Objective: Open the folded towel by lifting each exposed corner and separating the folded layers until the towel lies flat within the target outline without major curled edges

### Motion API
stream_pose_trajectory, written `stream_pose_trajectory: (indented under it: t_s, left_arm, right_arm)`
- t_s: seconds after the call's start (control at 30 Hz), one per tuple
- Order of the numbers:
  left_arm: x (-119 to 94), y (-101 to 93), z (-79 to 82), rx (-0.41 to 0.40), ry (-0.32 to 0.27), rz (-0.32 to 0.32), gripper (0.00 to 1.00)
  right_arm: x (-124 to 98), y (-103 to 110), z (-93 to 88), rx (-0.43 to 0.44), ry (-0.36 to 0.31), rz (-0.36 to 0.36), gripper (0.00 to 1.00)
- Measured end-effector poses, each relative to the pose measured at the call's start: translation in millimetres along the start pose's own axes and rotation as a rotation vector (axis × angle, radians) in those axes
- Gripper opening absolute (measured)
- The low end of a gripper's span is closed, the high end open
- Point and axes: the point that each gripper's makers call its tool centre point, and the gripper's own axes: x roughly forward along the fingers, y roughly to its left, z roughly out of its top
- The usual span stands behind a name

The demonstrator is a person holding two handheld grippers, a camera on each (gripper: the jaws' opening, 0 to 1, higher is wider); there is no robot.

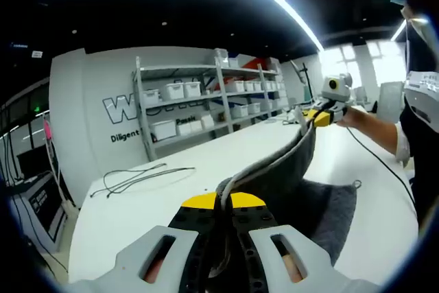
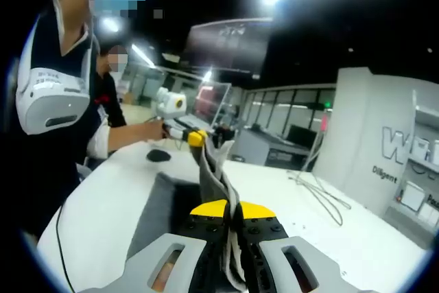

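Stretching taut between both clamped tongs, left (image 1: 223, 214) and right (image 2: 230, 221): soft grey towel (image 1: 288, 176), lower folds draped on white table (image 1: 137, 204).

White table (image 1: 137, 204), grey towel (image 1: 329, 214) partly resting on it, loose cable (image 1: 137, 178), dark puck (image 2: 158, 156)
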Motion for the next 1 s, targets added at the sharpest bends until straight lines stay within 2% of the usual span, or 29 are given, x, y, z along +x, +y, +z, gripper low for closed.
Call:
stream_pose_trajectory:
  t_s: [0.03, 0.07, 0.13, 0.23, 0.5, 0.67, 0.8, 0.93, 0.97, 1.0]
  left_arm:
    - [0.3, -1.4, 0.9, 0.001, 0.002, -0.025, 0.04]
    - [-0.2, -3.6, -2.9, -0.003, 0.034, -0.055, 0.04]
    - [2.2, 1.3, 0.4, 0.018, 0.027, -0.046, 0.04]
    - [6.2, 2.2, 3.8, 0.002, 0.019, -0.078, 0.04]
    - [16.7, 2.5, -1.3, -0.038, 0.025, -0.158, 0.04]
    - [19.9, 2.7, -0.8, -0.037, 0.032, -0.208, 0.04]
    - [21.4, -0.1, -0.5, -0.018, 0.048, -0.272, 0.04]
    - [20.4, 4.2, -1.1, -0.029, 0.052, -0.293, 0.04]
    - [18.1, -0.1, -5.3, -0.015, 0.074, -0.326, 0.04]
    - [17.6, 0.2, -6.0, -0.007, 0.079, -0.329, 0.04]
  right_arm:
    - [0.1, 0.8, 0.0, 0.003, 0.008, 0.014, 0.01]
    - [0.2, -0.2, 0.6, -0.006, 0.014, 0.014, 0.01]
    - [1.0, -3.1, 3.1, -0.002, 0.011, 0.015, 0.01]
    - [2.9, -3.5, 5.2, 0.008, 0.002, 0.035, 0.01]
    - [7.4, -6.1, 0.2, 0.033, 0.012, 0.088, 0.0]
    - [7.6, -6.8, 0.2, 0.035, 0.016, 0.127, 0.0]
    - [7.5, -15.6, -0.2, 0.042, 0.014, 0.121, 0.0]
    - [8.1, -18.8, 0.0, 0.048, -0.002, 0.112, 0.01]
    - [8.3, -18.2, 0.0, 0.047, 0.0, 0.113, 0.01]
    - [8.4, -17.7, 0.0, 0.045, 0.0, 0.116, 0.01]
